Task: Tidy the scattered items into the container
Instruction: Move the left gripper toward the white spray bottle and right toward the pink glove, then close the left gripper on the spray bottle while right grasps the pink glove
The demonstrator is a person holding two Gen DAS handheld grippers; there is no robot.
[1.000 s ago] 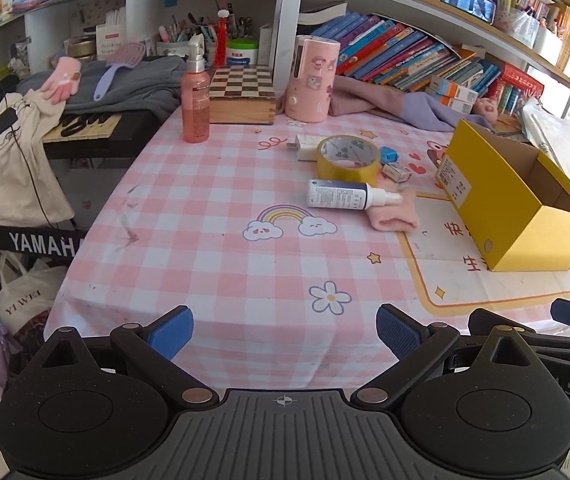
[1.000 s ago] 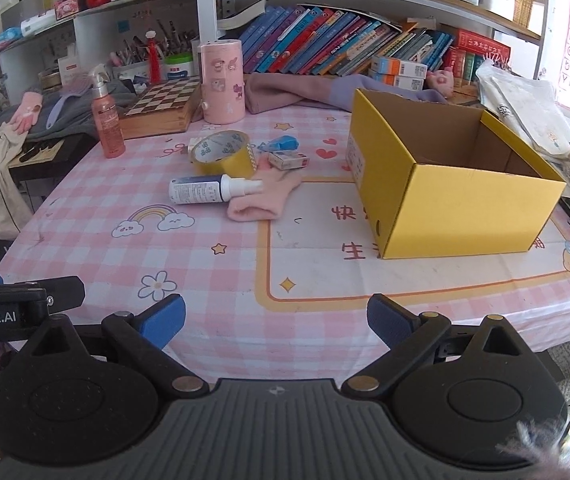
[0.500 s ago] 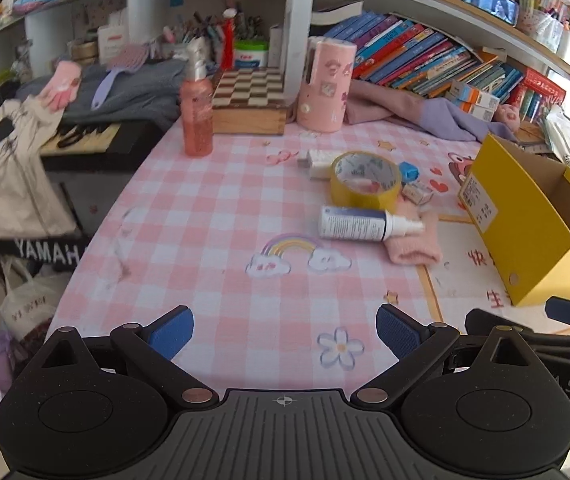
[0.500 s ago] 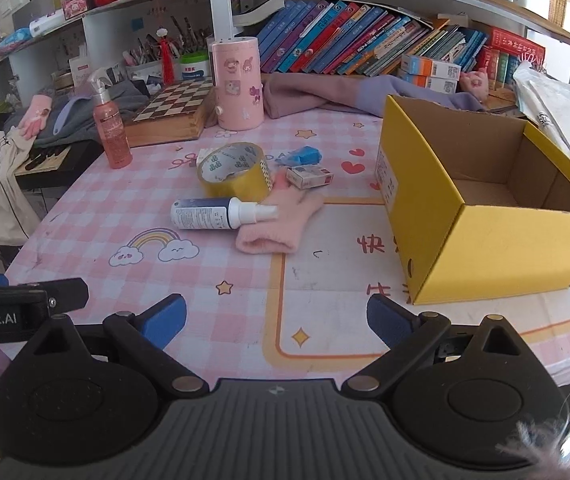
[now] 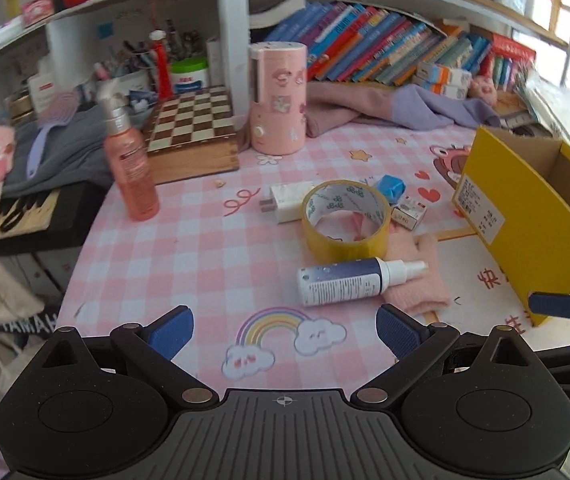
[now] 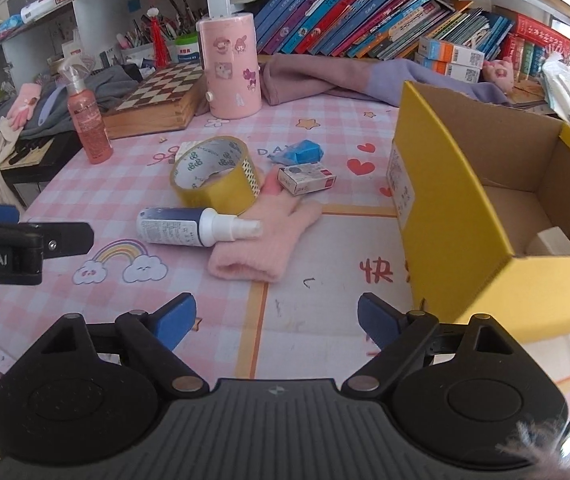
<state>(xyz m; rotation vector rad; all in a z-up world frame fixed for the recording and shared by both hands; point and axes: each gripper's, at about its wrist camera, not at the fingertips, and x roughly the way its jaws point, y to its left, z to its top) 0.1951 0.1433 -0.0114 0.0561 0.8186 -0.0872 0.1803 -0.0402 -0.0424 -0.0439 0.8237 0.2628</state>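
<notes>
I hold a two-finger gripper in each hand above a desk [image 6: 221,328] covered in a pink checked cloth. My left gripper [image 5: 284,326] stands wide with nothing between its blue pads, hanging over the near edge of the desk above a printed rainbow. My right gripper [image 6: 277,316] is also wide, its jaws closing a little at this moment, with nothing between them; it hangs over the near edge, just beside the near left corner of the yellow box [image 6: 453,216].

The yellow box stands open at the right side of the desk, with one small white thing [image 6: 551,242] lying inside it. The scattered things lie together near the middle of the desk, left of the box. A white and dark spray bottle [image 6: 193,227] lies on its side, its nozzle resting on a pink glove [image 6: 265,240]. Just behind it, a roll of yellow tape [image 6: 215,178] touches the glove. A small printed carton [image 6: 307,178] lies on the glove's fingers, and a blue wrapped thing [image 6: 303,152] sits just behind the carton. A white charger plug [image 5: 287,202] lies touching the tape on its far left side.

Toward the far edge stand a pink cylinder [image 6: 231,66], a wooden chessboard [image 6: 157,98] and a pink pump bottle [image 6: 87,120].
</notes>
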